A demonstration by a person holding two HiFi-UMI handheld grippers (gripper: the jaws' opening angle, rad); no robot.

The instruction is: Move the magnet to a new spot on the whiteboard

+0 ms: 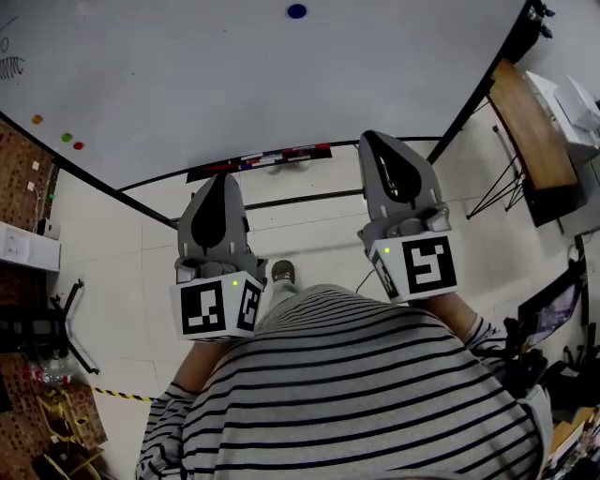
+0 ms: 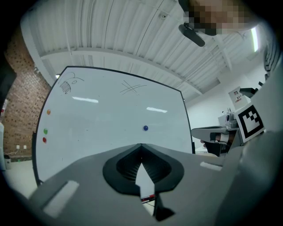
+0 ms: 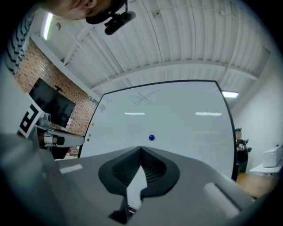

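A blue round magnet (image 1: 297, 11) sticks to the large whiteboard (image 1: 234, 84) ahead, near the top of the head view. The same magnet (image 2: 145, 128) shows mid-board in the left gripper view and just above the jaw tips as the magnet (image 3: 151, 138) in the right gripper view. My left gripper (image 1: 219, 178) is shut and empty, well short of the board. My right gripper (image 1: 371, 139) is also shut with nothing in it, tips pointing toward the board, apart from the magnet.
Orange, green and red magnets (image 1: 66, 138) sit at the board's left edge. Markers lie on the board's tray (image 1: 267, 159). A brick wall (image 1: 23, 178) is at the left, a wooden table (image 1: 530, 131) at the right. The person's striped shirt (image 1: 347, 394) fills the foreground.
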